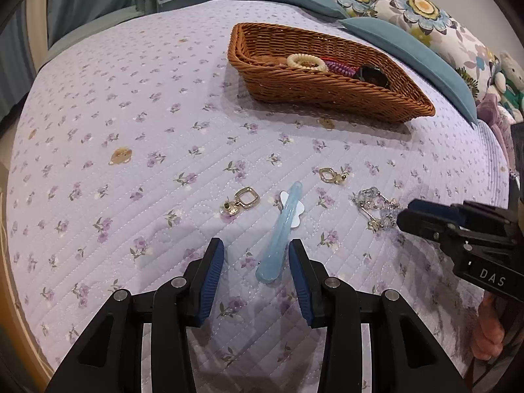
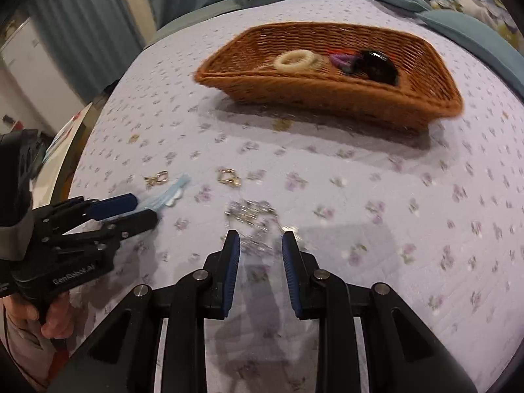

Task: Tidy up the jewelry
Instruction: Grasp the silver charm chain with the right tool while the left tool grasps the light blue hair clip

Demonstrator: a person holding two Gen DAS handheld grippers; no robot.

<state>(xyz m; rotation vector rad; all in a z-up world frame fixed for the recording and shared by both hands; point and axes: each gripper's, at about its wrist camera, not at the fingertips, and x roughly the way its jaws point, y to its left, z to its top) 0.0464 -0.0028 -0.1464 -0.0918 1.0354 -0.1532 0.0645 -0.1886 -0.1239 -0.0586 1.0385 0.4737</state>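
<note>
A light blue hair clip (image 1: 281, 229) with a white flower lies on the lilac quilt, its near end between the open fingers of my left gripper (image 1: 255, 249). Two gold earrings (image 1: 240, 201) (image 1: 330, 175) lie either side of it. A silver chain piece (image 1: 376, 208) lies to the right, just ahead of my open right gripper (image 2: 260, 239), which also shows in the left wrist view (image 1: 409, 216). In the right wrist view the chain (image 2: 252, 216) is blurred. A brown wicker basket (image 1: 327, 91) behind holds a cream hair tie (image 1: 306, 62), a purple tie and a dark item.
The bed's quilt (image 1: 131, 114) stretches left and toward the camera. Blue and floral pillows (image 1: 409, 9) and a plush toy (image 1: 511, 82) line the back right. Curtains hang at the back left. The basket also shows in the right wrist view (image 2: 327, 95).
</note>
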